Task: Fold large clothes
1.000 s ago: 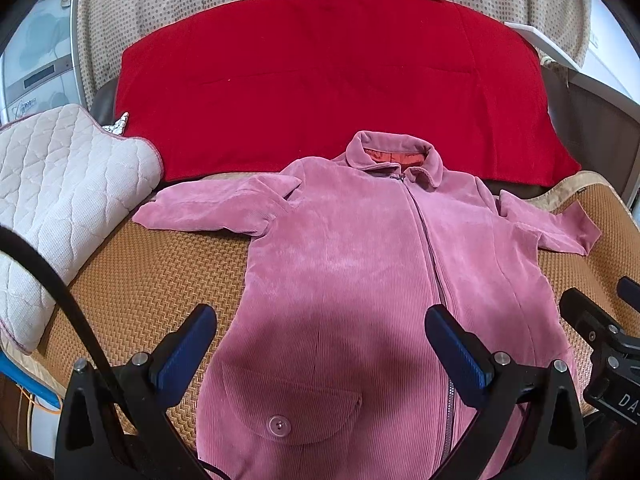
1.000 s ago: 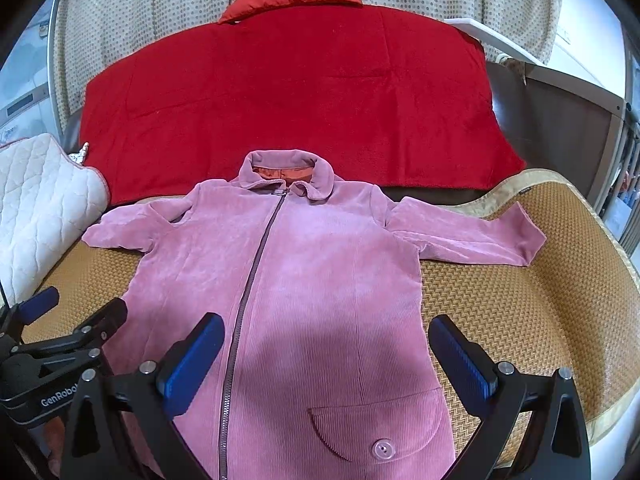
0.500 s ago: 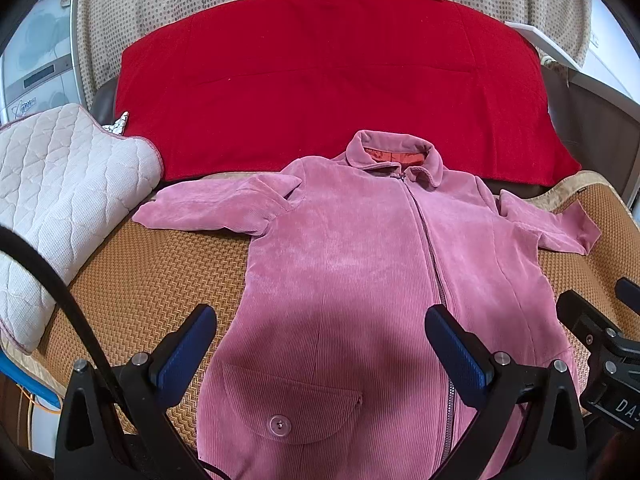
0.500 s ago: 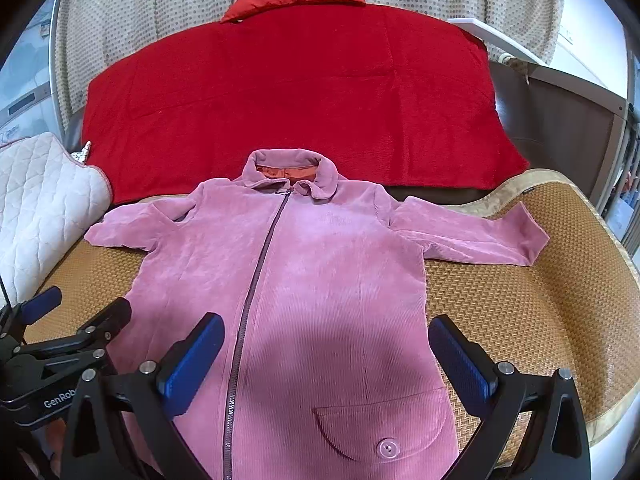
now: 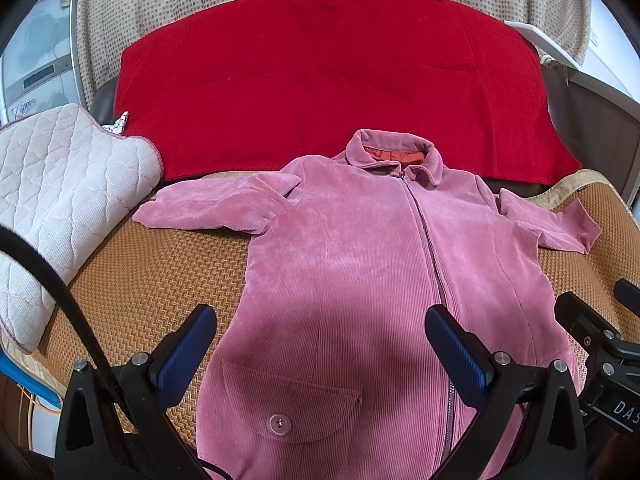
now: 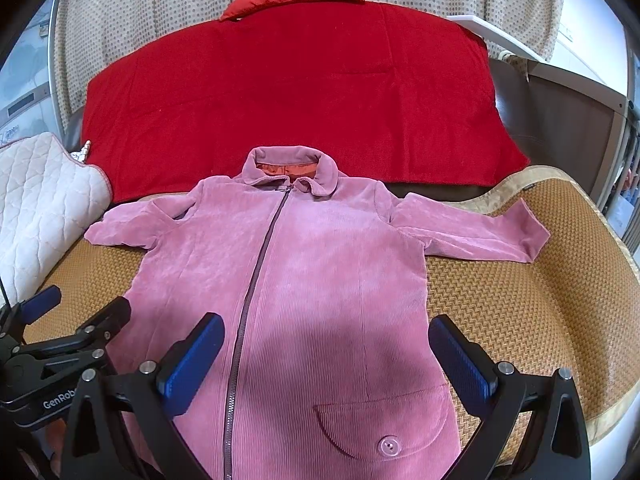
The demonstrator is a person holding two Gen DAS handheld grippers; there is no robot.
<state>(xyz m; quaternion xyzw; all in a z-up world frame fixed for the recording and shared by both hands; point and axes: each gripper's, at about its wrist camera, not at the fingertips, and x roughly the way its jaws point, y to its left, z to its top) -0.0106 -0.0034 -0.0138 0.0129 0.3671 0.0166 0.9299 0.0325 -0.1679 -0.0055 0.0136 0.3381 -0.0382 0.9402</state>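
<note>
Far left: quilted white pad [image 5: 60, 196] rests on the woven mat [image 5: 148, 280], just beside the left sleeve [image 5: 216, 208]. Avoid dragging cloth onto it.

Left gripper [image 5: 320, 344]: jaws spread wide, holding nothing, poised above the lower left front of the pink corduroy coat [image 5: 360, 272]. Coat lies flat, face up, zipped, collar toward the red blanket [image 5: 328, 80], both sleeves spread sideways on the mat.

Judged step: approach before the first fold; no fold made yet. Recommended: move out to the left sleeve, pinch near the cuff through both layers, lift just clear of the mat, lay across the chest toward the zipper [image 5: 428, 240].

Right gripper [image 6: 324, 352]: jaws likewise spread, empty, above the lower right front, near the buttoned pocket [image 6: 384, 424]. Mirror the action on the right sleeve [image 6: 476, 232].

Risks: thick corduroy likely slips from a shallow pinch; grip deep. Keep hem square to the mat edge.
</note>
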